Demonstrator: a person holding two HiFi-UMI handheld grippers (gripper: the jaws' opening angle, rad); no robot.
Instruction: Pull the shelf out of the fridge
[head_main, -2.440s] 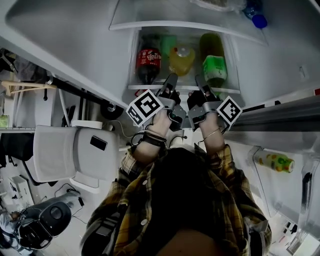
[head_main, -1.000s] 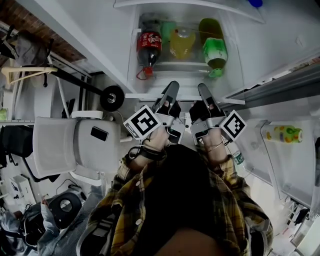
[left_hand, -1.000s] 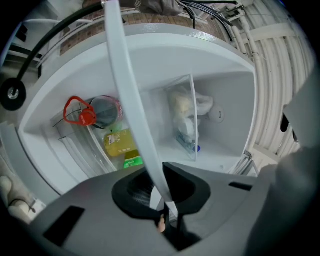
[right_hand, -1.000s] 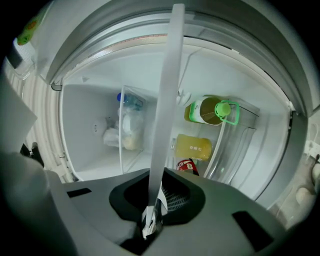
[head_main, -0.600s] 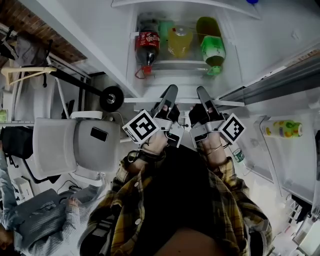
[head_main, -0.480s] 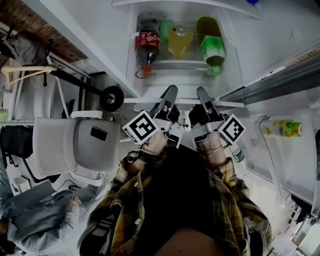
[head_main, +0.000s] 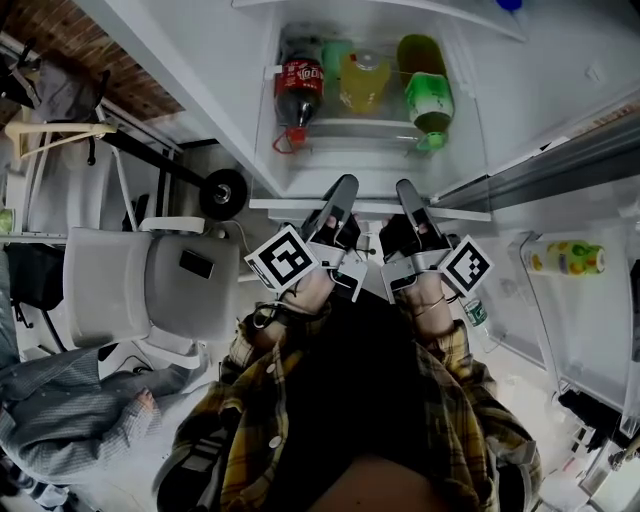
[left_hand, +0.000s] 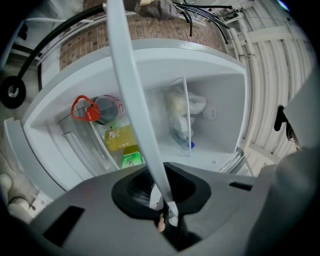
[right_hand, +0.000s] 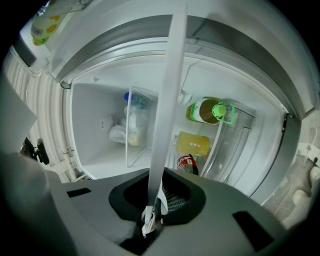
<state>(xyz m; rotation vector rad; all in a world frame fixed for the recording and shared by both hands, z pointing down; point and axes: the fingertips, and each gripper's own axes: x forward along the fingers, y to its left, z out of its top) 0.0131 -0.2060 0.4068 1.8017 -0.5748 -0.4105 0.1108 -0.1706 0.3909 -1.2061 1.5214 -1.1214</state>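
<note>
The fridge shelf is a clear pane with a white front edge (head_main: 285, 204), drawn out level in front of the open fridge. My left gripper (head_main: 345, 187) is shut on that edge left of centre. My right gripper (head_main: 406, 192) is shut on it just to the right. In the left gripper view the white edge (left_hand: 131, 95) runs down into the left gripper (left_hand: 166, 202). In the right gripper view the white edge (right_hand: 169, 100) runs likewise into the right gripper (right_hand: 152, 202). Beyond the pane lie a cola bottle (head_main: 300, 80), a yellow bottle (head_main: 363, 80) and a green bottle (head_main: 428, 95).
A white chair (head_main: 150, 290) stands at my left, with a black wheel (head_main: 228, 190) near the fridge's corner. The open door's bin at right holds a yellow bottle (head_main: 565, 258). A person's grey sleeve (head_main: 60, 420) lies low at left. A bag of food (left_hand: 182, 115) sits deeper inside.
Since the earliest frame both grippers and the shelf edge have come back out of the fridge toward me. Over the last second they barely shift. A person in grey has come in at lower left.
</note>
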